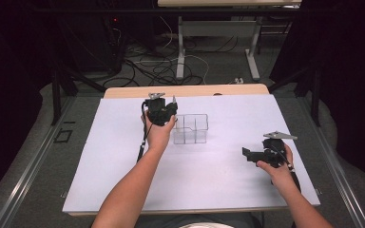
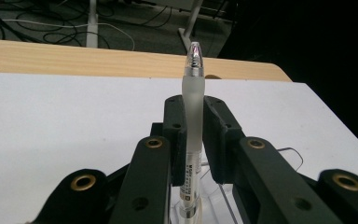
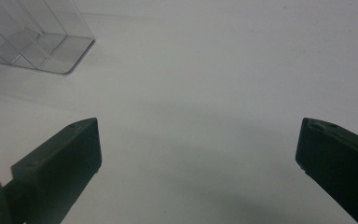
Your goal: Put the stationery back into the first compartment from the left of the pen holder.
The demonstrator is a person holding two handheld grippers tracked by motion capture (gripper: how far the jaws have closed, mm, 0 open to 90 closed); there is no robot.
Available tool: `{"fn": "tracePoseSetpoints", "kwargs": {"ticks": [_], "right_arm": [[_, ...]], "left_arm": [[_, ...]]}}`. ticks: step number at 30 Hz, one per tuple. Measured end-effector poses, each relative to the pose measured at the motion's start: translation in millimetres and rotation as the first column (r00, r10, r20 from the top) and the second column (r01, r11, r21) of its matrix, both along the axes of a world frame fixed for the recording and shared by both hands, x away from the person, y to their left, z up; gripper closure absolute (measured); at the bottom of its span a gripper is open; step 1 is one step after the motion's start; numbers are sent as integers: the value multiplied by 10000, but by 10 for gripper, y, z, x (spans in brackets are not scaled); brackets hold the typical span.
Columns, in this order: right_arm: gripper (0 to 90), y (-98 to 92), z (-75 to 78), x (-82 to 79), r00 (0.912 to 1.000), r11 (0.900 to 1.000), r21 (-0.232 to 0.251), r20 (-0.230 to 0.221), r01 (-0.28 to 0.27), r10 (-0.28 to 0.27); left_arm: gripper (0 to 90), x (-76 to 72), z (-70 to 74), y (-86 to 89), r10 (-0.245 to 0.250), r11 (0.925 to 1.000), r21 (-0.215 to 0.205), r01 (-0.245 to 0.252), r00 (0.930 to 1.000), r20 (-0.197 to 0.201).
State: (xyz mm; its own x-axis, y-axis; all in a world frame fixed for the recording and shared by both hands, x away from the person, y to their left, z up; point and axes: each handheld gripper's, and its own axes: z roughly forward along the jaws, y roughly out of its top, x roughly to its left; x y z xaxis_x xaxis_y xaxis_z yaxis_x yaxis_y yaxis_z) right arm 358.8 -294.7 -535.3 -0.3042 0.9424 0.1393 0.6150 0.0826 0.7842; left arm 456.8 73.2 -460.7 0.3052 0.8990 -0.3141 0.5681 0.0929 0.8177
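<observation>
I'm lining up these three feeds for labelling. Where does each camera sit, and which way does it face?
High view: above the person's side, facing forward and down on the table; both forearms, left gripper, right gripper.
Left gripper view: on the left gripper, facing the far edge; jaws shut on a pen.
Right gripper view: on the right gripper, facing down; jaws open.
Shared: clear organizer.

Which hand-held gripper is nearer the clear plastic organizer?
Left. The left hand-held gripper, holding a pen, is beside the clear organizer; the right hand-held gripper sits farther off.
</observation>
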Motion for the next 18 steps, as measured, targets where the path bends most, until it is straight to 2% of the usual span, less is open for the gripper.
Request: {"fn": "tracePoseSetpoints", "kwargs": {"ticks": [3,7,12,18], "right_arm": [[0,6,2,-2,10000,10000,42,-31,-10,10],[0,8,-2,0,10000,10000,49,-41,-3,3],[0,10,-6,2,10000,10000,10,-35,-8,8],[0,17,-2,0,10000,10000,38,-50,2,-2]], "left_arm": [[787,-6,4,2,67,10000,-12,-67,9999,-95],[700,-25,34,34,88,9999,72,-88,10000,36],[628,-55,95,110,-43,9998,-219,46,9999,122],[553,-71,154,201,-10,10000,-60,11,9999,140]]}}
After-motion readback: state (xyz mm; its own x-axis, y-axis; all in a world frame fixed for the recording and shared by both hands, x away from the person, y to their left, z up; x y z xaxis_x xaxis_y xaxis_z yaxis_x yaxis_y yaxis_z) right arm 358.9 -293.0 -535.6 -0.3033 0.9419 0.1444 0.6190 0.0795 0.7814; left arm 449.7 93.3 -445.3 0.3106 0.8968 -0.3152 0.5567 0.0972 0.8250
